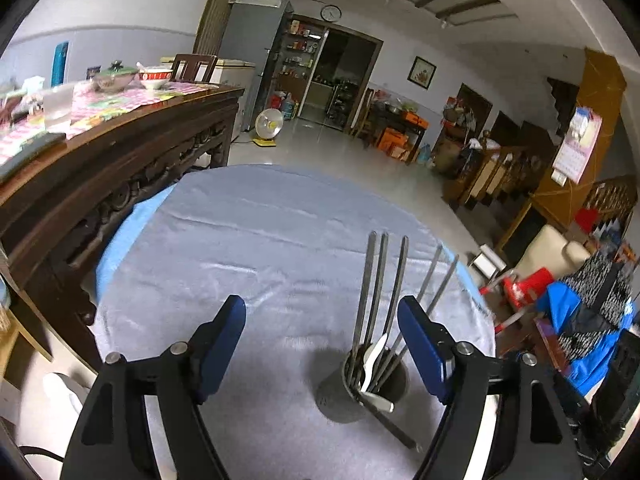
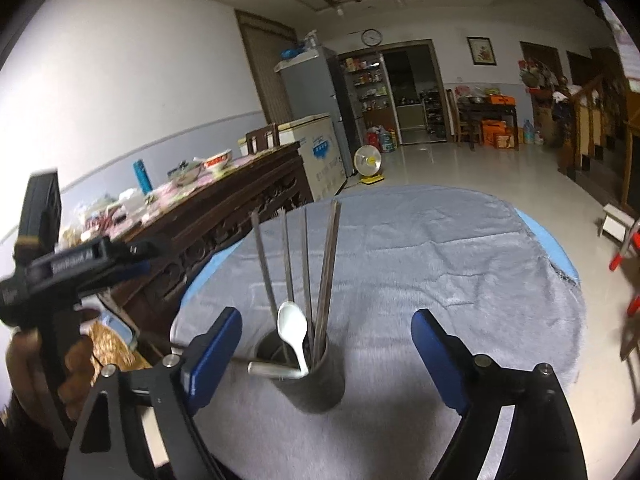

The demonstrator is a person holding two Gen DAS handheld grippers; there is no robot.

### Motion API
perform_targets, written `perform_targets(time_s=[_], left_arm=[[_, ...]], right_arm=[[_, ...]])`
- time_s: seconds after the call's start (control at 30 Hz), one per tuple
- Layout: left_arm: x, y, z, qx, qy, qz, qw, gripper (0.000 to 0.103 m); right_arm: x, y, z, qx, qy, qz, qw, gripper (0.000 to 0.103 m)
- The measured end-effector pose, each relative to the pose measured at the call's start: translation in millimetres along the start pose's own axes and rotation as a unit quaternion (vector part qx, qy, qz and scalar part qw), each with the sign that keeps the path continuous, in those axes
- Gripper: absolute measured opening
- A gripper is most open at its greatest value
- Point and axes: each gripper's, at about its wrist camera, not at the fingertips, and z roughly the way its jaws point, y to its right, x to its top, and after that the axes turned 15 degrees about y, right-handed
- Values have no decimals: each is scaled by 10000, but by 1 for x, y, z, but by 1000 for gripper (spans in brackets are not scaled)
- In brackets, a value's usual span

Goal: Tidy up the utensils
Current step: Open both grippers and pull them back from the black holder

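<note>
A dark metal utensil holder [image 2: 316, 376] stands upright on the round table [image 2: 460, 264], toward its near edge. In it stand several long metal chopsticks [image 2: 326, 264], fanned out and leaning on the rim, and a white spoon [image 2: 294, 326] with its bowl up. A metal utensil [image 2: 274, 369] lies tilted across the holder's rim with one end hanging outside.

The left gripper [image 1: 322, 346] hangs above the cloth with jaws spread wide and nothing between them; the holder sits just beside its right-hand finger. The right gripper [image 2: 326, 354] is likewise spread wide, the holder between its fingers but untouched.

No writing is legible. A grey fleecy cloth [image 1: 256, 240] covers the table over a blue underlayer. Beside it stands a carved dark wooden sideboard [image 1: 132, 168] bearing bowls. Beyond lie a pale tiled floor, a refrigerator [image 2: 316, 88] and a wall clock [image 2: 371, 37].
</note>
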Motion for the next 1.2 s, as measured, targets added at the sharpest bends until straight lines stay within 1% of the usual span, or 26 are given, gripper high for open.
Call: perform_targets(time_s=[0.1,0.2,0.27,0.33,0.43,0.47,0.53,0.67,0.87,1.03,1.2], left_arm=[[-4,8,-7,-55,38,79,9999,80],[-12,15,-11,-125,-38,203,9997,84],[-16,20,-14,-106,-108,298,9994,85],[-23,23,-15,-61,-173,378,9991,89],[-34,27,-17,104,-247,570,9980,90],[-38,27,-18,168,-260,617,9976,90],[-46,27,-18,321,-332,739,9962,90],[-55,30,-23,514,-401,985,9930,90],[-60,37,-25,389,-470,1029,9928,91],[-63,44,-25,382,-482,1205,9908,91],[-62,44,-25,415,-445,1202,9909,91]], right_arm=[[-8,-4,-5,38,-120,12,9999,90],[-17,-8,-9,35,-227,-61,9997,90],[-23,-11,-9,-9,-317,-141,9994,91],[-29,-14,-8,-92,-401,-162,9990,91],[-36,-16,-6,-365,-469,-202,9980,94],[-38,-16,-4,-420,-514,-201,9976,96],[-42,-15,0,-537,-629,-209,9964,97],[-43,-17,0,-583,-676,-236,9957,98],[-43,-17,-1,-613,-692,-232,9954,99],[-46,-11,0,-697,-700,-182,9949,100],[-48,-6,0,-746,-742,-130,9944,100]])
